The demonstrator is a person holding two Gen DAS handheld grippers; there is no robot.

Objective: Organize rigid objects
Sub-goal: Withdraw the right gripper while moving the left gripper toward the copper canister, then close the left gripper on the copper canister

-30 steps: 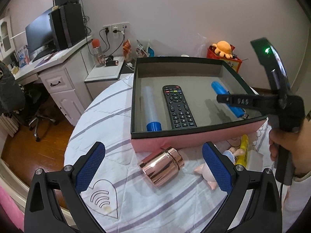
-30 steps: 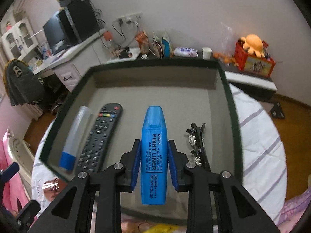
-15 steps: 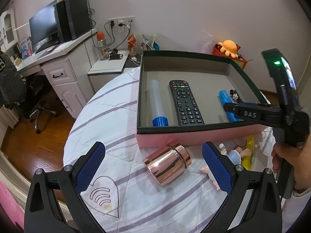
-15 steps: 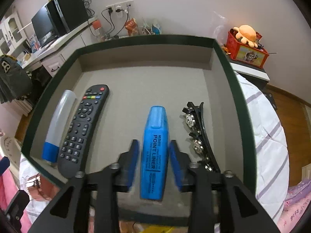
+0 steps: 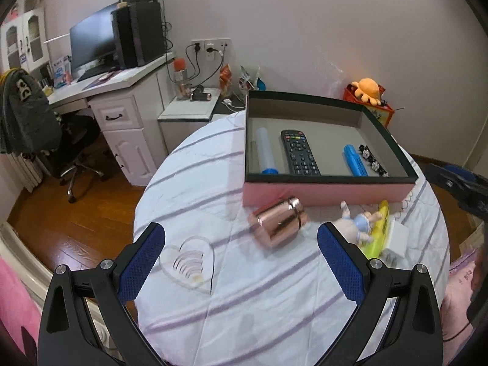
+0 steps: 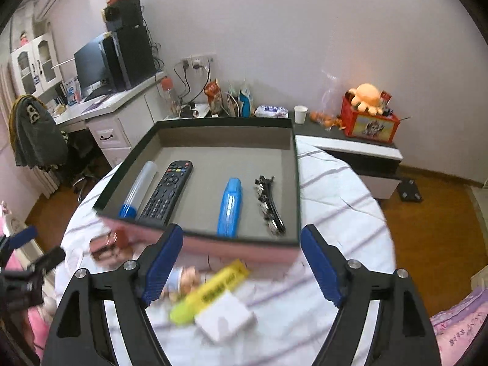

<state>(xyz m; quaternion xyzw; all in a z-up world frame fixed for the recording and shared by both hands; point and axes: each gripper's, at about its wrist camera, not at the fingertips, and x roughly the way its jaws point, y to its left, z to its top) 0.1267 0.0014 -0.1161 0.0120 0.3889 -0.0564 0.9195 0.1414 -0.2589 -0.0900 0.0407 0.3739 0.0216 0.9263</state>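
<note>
Blue highlighter (image 6: 229,207) lies released in box (image 6: 195,122); right gripper (image 6: 241,262) jaws just opened, empty; backing carelessly risks clipping box rim

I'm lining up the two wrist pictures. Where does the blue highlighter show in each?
Left wrist view: the blue highlighter lies in the box, right of centre, between the remote and the hair clip.
Right wrist view: the blue highlighter lies in the middle of the picture, above the open right hand-held gripper, nothing between its jaws.
Shared landmark: the pink-sided box.
</note>
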